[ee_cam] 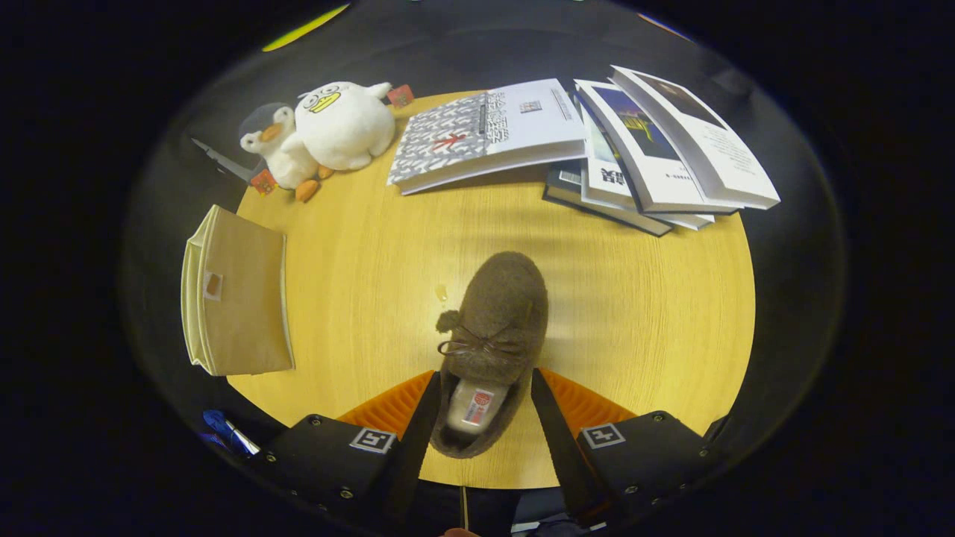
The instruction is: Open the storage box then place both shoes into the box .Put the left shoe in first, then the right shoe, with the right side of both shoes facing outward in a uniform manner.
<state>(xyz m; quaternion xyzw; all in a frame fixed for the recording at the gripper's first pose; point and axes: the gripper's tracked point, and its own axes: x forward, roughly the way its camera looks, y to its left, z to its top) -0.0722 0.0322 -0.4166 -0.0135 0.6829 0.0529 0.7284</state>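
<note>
A brown fuzzy shoe with a small bow lies between my fingers, toe pointing away over the round wooden table. My gripper is shut on the shoe, one black finger on each side of its heel opening. A tan fabric storage box stands at the table's left rim, well left of the fingers, and its lid looks closed.
Two plush birds, a grey penguin and a white duck, sit at the far left. An open book lies at the far middle, and a stack of books at the far right.
</note>
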